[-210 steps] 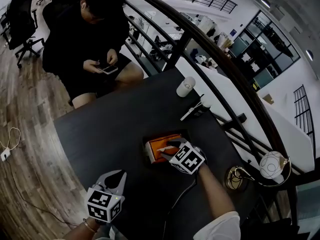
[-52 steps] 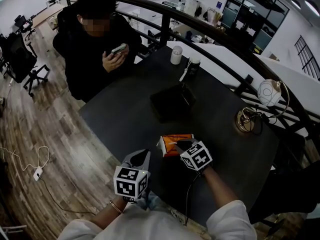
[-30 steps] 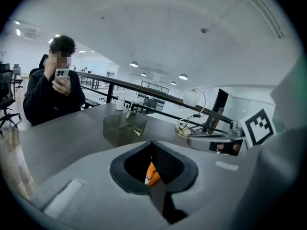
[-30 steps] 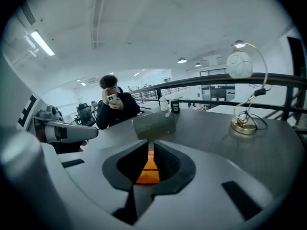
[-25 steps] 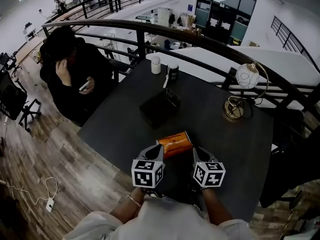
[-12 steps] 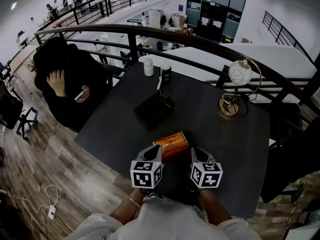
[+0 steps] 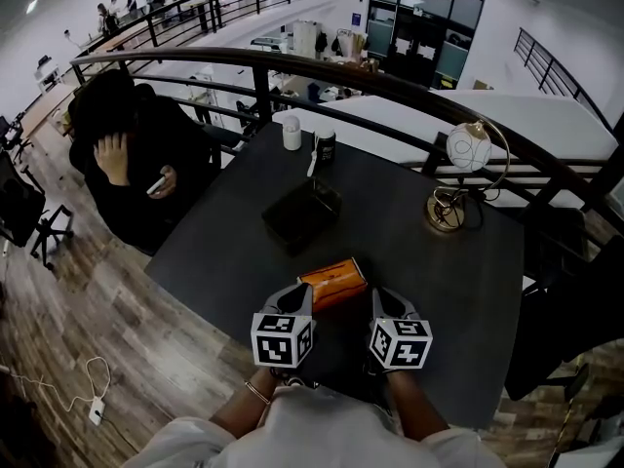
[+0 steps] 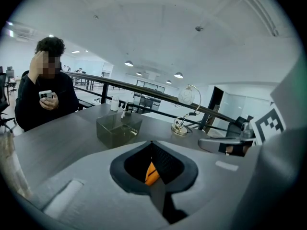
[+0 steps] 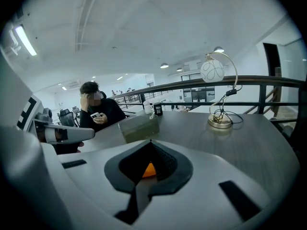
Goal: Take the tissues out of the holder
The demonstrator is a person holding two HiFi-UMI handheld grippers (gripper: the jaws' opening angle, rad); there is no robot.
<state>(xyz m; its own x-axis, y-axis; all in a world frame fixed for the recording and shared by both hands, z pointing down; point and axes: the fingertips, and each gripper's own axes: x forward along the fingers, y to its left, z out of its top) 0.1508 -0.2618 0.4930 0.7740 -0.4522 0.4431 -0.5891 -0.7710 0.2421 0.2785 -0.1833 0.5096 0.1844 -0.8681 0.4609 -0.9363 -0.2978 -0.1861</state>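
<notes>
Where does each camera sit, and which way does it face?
Head view: on the person's head, facing steeply down at the table; both forearms, left gripper and right gripper show.
Left gripper view: on the left gripper, facing along its shut fingers towards the holder; right gripper at right edge.
Right gripper view: on the right gripper, facing likewise; left gripper at left edge.
Shared by both gripper views: holder, lamp, seated person.

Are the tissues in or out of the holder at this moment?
Out. The orange tissue pack lies on the near side of the table, apart from the dark holder, which stands farther back.
</notes>
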